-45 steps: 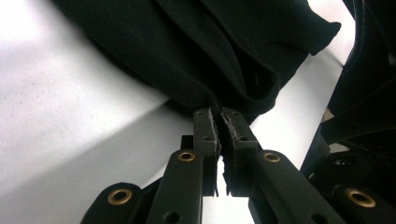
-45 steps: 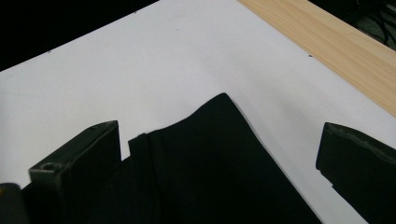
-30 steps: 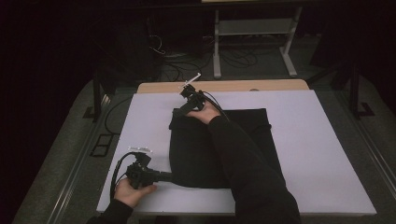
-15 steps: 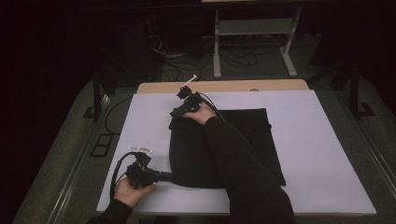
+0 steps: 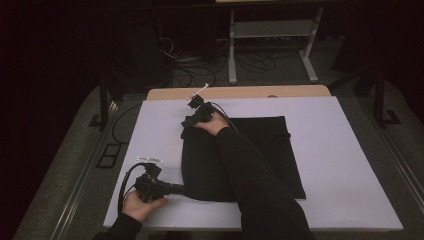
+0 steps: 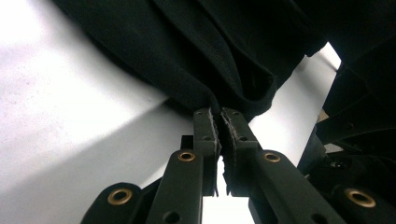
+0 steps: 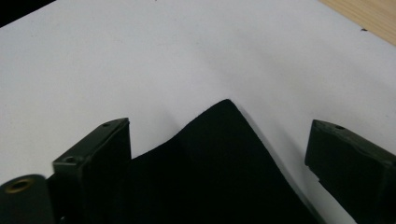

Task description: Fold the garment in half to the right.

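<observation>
Soft black cloth [image 5: 260, 150], pointed corner, white table [image 5: 345, 165]

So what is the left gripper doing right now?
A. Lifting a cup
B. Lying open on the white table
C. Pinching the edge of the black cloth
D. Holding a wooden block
C: in the left gripper view the left gripper has its jaws shut on a folded edge of the black cloth, which lies on the white table.
</observation>
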`<state>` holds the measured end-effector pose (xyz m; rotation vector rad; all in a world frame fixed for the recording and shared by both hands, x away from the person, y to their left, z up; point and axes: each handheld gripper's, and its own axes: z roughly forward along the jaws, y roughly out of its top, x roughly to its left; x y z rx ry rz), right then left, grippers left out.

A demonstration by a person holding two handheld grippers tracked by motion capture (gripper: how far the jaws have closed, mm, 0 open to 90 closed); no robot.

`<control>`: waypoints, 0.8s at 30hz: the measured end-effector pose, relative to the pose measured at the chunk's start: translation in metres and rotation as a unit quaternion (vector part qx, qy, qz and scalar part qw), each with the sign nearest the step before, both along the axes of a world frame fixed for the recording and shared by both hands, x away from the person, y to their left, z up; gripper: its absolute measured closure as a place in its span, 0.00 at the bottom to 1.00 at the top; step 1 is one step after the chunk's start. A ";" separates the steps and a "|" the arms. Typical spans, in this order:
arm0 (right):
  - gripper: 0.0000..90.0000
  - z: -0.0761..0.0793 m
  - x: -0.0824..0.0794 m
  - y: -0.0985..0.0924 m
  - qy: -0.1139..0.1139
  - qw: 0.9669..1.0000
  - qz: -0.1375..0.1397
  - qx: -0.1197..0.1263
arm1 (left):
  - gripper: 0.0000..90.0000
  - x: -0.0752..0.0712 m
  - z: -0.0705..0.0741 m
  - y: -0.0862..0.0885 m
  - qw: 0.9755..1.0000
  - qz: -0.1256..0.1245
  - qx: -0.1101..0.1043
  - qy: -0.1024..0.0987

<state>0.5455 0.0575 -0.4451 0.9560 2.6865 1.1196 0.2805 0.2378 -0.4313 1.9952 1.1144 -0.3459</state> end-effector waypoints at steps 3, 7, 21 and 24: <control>0.12 -0.001 0.000 0.001 0.005 1.000 -0.002 0.003 | 0.93 0.000 0.000 0.000 1.000 -0.001 0.001 0.000; 0.15 -0.003 0.001 0.003 0.008 1.000 0.000 0.005 | 0.93 0.000 0.000 0.000 1.000 -0.001 0.001 0.000; 0.34 -0.001 0.002 0.014 0.003 1.000 -0.004 -0.009 | 0.93 0.000 0.000 -0.001 1.000 -0.006 0.011 -0.002; 0.41 0.000 0.002 0.016 -0.003 1.000 -0.013 -0.014 | 0.93 0.000 0.000 -0.001 1.000 -0.004 0.008 -0.001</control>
